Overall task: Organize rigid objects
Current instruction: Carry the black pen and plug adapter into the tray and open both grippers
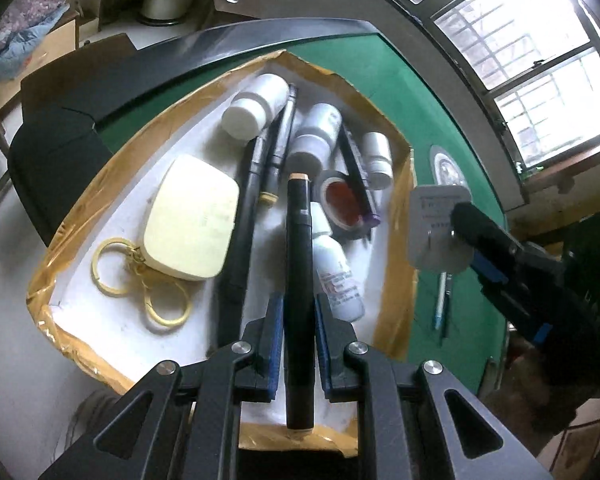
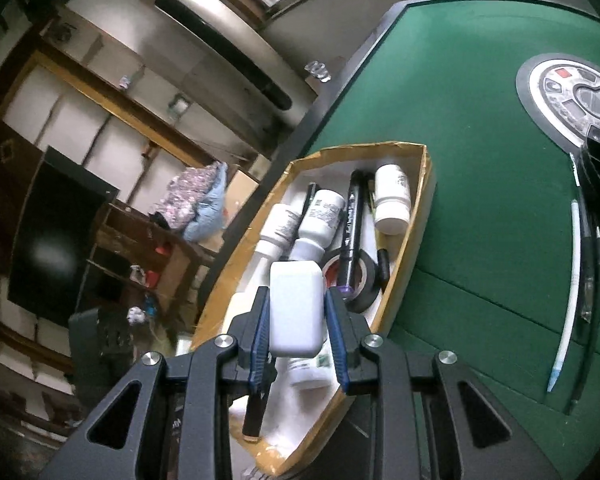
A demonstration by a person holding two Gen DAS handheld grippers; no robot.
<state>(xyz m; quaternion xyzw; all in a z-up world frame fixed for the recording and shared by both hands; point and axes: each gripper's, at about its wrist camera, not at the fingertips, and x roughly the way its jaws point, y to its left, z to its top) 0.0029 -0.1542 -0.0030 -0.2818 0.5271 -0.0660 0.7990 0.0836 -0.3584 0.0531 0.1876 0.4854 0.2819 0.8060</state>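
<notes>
The left hand-held gripper (image 1: 296,320) pinches a black marker (image 1: 299,280) lengthwise at the bottom centre of its view, over the crowded box (image 1: 400,280). The right hand-held gripper (image 2: 296,320) grips a white plug adapter (image 2: 296,308) at lower centre, above the same box. Dropped together, the 2 could collide or knock the bottles (image 1: 316,136); the marker may bridge the tape roll (image 1: 340,204).

Bottles (image 1: 316,136), markers (image 1: 256,196) and a tape roll (image 1: 340,204) crowd the box (image 1: 402,240); the green bench (image 2: 440,120) behind it lies open.
</notes>
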